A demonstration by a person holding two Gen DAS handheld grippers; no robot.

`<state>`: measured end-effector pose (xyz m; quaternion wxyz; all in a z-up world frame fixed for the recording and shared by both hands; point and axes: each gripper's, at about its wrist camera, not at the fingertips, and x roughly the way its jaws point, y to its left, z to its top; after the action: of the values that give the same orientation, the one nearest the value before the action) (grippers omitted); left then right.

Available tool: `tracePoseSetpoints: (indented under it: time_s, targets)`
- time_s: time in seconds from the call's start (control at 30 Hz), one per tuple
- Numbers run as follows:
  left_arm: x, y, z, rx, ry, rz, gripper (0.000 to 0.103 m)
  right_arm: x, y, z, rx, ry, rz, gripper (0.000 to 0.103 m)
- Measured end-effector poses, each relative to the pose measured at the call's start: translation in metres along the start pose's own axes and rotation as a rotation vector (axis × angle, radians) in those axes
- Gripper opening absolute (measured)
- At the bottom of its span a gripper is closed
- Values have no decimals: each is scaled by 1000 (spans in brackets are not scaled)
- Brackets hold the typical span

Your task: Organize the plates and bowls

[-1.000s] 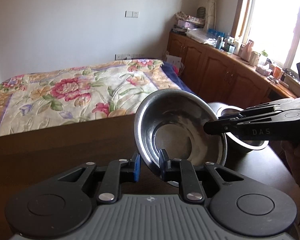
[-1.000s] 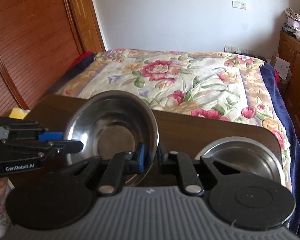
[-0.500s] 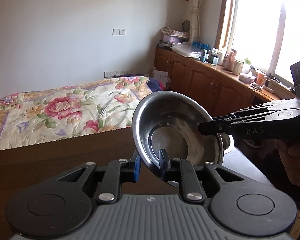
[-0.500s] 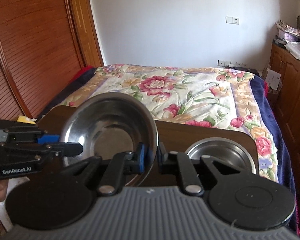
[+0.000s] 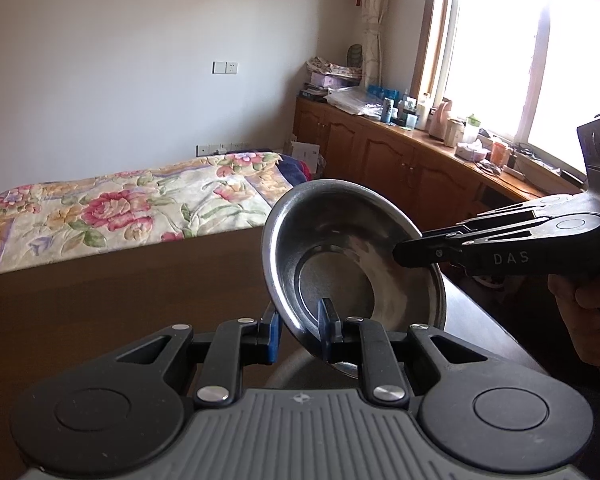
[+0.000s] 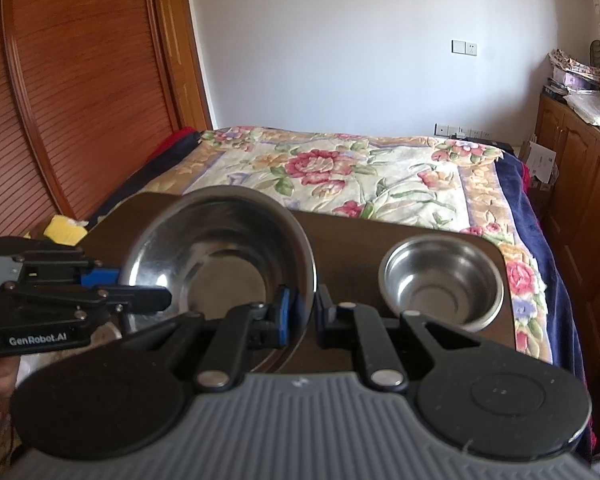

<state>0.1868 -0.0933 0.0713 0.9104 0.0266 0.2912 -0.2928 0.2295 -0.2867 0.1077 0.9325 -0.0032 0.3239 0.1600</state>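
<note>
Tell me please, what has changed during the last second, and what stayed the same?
The large steel bowl, pinched at its rim by the left gripper and the right gripper, was raised higher above the brown table. Nothing was taken or released. The small bowl stayed on the table.

Steel bowl [image 5: 352, 264] bottom rim hid behind left hand-held gripper [image 5: 299, 330]; windowsill clutter [image 5: 452, 124] too small to ID.

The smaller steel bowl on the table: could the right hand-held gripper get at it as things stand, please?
Probably not yet. The right hand-held gripper is shut on the large bowl. The smaller bowl sits uncovered on the table, so the path looks free once it lets go.
</note>
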Motion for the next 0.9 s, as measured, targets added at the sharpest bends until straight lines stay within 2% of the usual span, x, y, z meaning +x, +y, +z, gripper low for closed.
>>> tracePoseSetpoints:
  time_s: [0.53, 0.9]
  targets:
    - [-29, -17, -42, -4, 7, 1, 47, -23, 22, -41, -4, 6, 13, 15]
    - [-23, -17, -66, 11, 71, 26, 48, -18, 33, -64, -29, 40, 15, 15]
